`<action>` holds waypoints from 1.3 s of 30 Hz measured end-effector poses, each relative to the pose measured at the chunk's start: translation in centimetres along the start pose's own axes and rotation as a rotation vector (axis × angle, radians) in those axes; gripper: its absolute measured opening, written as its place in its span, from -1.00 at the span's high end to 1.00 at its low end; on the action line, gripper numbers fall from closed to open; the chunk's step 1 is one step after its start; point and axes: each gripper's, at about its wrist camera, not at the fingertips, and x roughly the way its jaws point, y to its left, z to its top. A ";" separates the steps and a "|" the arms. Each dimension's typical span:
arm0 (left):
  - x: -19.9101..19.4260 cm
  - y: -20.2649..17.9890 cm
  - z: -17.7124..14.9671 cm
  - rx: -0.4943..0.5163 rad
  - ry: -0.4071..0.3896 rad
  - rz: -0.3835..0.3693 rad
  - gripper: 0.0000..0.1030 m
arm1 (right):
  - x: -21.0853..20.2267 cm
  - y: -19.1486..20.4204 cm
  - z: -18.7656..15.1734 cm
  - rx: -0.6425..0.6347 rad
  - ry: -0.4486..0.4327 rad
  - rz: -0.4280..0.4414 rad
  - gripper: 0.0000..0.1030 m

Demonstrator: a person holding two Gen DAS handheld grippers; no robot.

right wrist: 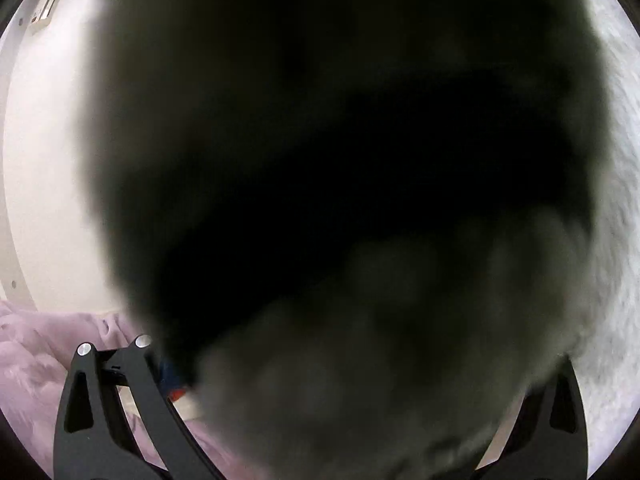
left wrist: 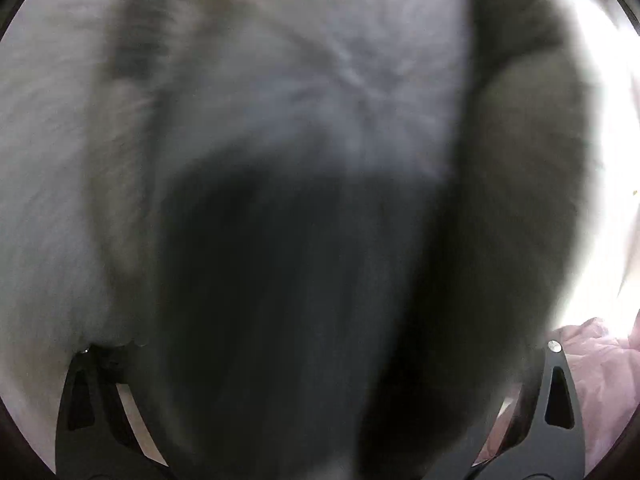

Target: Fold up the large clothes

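Draping grey garment (left wrist: 320, 100) btwn fingers (left wrist: 560, 392)

A pale wall (right wrist: 44, 160) rises behind rumpled pink bedding (right wrist: 36, 360).

- Blurred grey-white fluffy garment (left wrist: 304, 92) fills the left wrist view, draped over the left tool (left wrist: 320, 360); fingertips hidden
- Pink bedding (left wrist: 600, 364) at lower right

No readable text, label, brand, number or sign in either wrist view; close fabric blurs both.
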 end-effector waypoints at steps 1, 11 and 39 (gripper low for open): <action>0.5 -0.1 0.5 -0.001 0.039 0.013 -0.91 | 0.0 -0.1 0.0 0.000 -0.015 0.002 -0.90; -0.6 -2.0 -2.5 -0.144 -0.271 0.197 -0.76 | -1.4 2.8 -2.3 0.127 -0.241 -0.237 -0.68; -11.3 -31.1 -17.6 0.110 -0.539 0.414 -0.21 | -15.7 27.9 -18.2 0.007 -0.618 -0.397 -0.27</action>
